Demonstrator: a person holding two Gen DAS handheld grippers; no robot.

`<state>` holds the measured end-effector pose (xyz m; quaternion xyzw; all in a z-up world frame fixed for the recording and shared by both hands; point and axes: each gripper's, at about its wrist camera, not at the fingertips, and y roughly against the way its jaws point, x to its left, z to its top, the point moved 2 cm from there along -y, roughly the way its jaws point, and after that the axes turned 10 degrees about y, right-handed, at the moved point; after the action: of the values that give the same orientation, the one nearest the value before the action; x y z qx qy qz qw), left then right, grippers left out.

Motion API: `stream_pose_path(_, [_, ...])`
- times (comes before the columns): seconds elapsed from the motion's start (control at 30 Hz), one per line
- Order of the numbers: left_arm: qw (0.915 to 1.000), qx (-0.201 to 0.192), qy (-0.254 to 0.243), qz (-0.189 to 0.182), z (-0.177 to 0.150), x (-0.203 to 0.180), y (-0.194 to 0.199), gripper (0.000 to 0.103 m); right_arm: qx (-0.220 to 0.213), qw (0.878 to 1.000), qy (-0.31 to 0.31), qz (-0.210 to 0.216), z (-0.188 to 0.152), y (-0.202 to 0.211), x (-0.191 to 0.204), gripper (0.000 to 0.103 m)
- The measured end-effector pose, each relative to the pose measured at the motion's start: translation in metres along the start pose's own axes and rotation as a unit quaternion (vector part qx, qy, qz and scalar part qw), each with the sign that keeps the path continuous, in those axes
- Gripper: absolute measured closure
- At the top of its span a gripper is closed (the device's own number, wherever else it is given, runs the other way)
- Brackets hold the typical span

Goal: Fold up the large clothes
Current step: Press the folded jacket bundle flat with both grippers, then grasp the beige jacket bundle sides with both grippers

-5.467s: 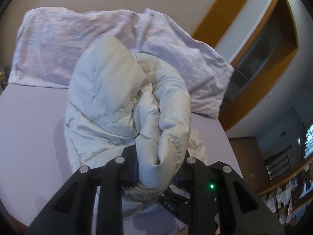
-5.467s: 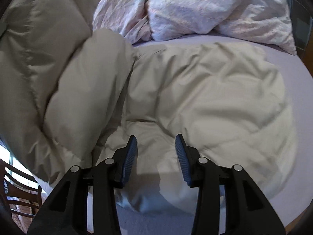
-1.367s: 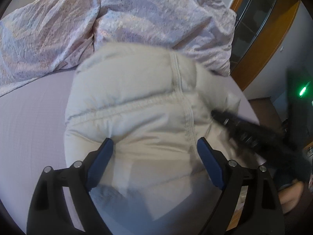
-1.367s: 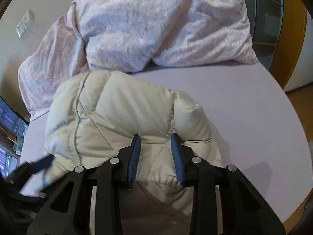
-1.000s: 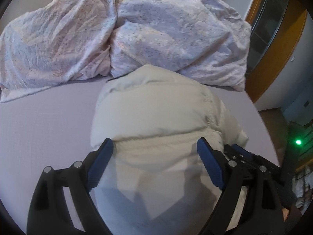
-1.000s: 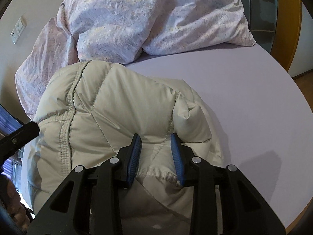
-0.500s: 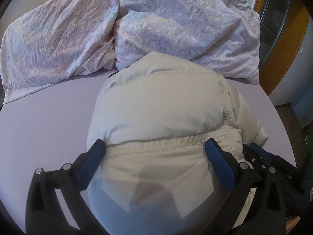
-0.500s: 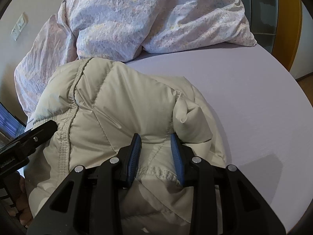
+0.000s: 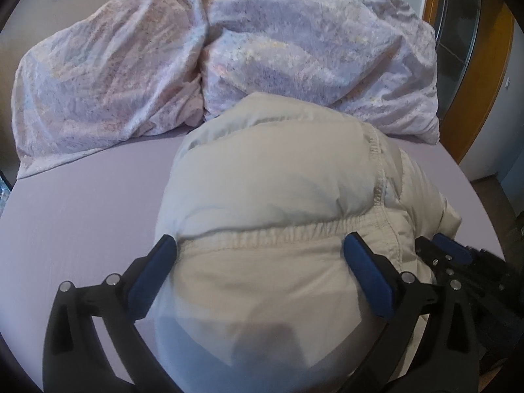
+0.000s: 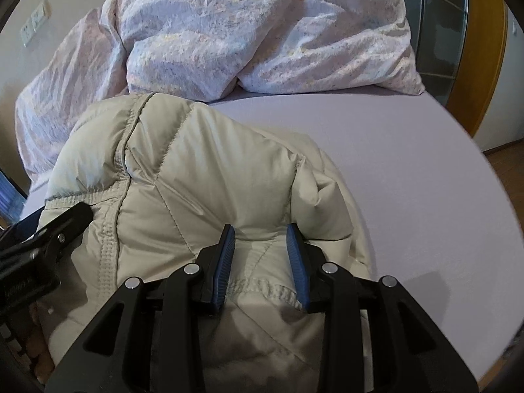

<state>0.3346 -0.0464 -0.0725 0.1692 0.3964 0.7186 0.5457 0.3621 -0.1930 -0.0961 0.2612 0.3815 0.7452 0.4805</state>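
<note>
Vs. approx. 5 s earlier: jacket (image 9: 271, 196) was then half-lifted, a sleeve roll clamped in the left jaws, rest spread flat under the right unit. Now it sits as one compact folded bundle on the bed (image 9: 82, 203), near front edge, its far end just short of the pillows. Vs. half a sec earlier: left jaws have just been opening wider, bundle between them; right jaws have just been opening slightly, fabric between them.

Bed: lilac fitted sheet, smooth, matte, few creases.

Pillows (image 10: 262, 32): two, at head of bed, pale floral cotton, heavily crumpled, overlapping at centre.

Jacket: beige puffer, quilted, soft sheen, rounded dome shape. Gathered elastic hem seam runs across near side in left view; diagonal quilt stitching and a ribbed seam visible in right view (image 10: 203, 170).

Left gripper (image 9: 262, 262): black frame, blue pads, jaws spread to widest, straddling the bundle's near end. Whether the pads press on the sides: cannot tell for sure; they look level with bundle edges, no pinch seen.

Right gripper (image 10: 261, 255): jaws narrow, partly apart, a ridge of fabric and hem between the ribbed blue pads, pads against it on both sides.

Door frame (image 10: 481, 49): orange-brown wood, right of bed.

Wall socket (image 10: 34, 21): white, upper left.
</note>
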Motion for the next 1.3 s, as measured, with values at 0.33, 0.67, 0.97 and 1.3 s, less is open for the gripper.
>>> stream_pose_path(0.33, [0.9998, -0.002, 0.003, -0.018, -0.006, 0.003, 0.005, 0.002, -0.043, 0.999, -0.013, 0.011, 0.03, 0.0, 0.008, 0.068])
stream_pose_path(0.67, [0.9996, -0.016, 0.005, -0.023, -0.01, 0.001, -0.008, 0.002, -0.064, 0.998, 0.001, 0.007, 0.012, -0.022, 0.009, 0.066])
stream_pose_path(0.97, [0.9992, -0.028, 0.006, -0.027, -0.013, 0.002, -0.013, 0.002, -0.082, 0.997, -0.001, 0.014, 0.01, -0.027, 0.008, 0.066])
stream_pose_path(1.3, [0.999, -0.034, 0.005, -0.029, -0.014, 0.004, -0.018, 0.002, -0.097, 0.995, 0.004, 0.005, 0.008, -0.03, 0.011, 0.066])
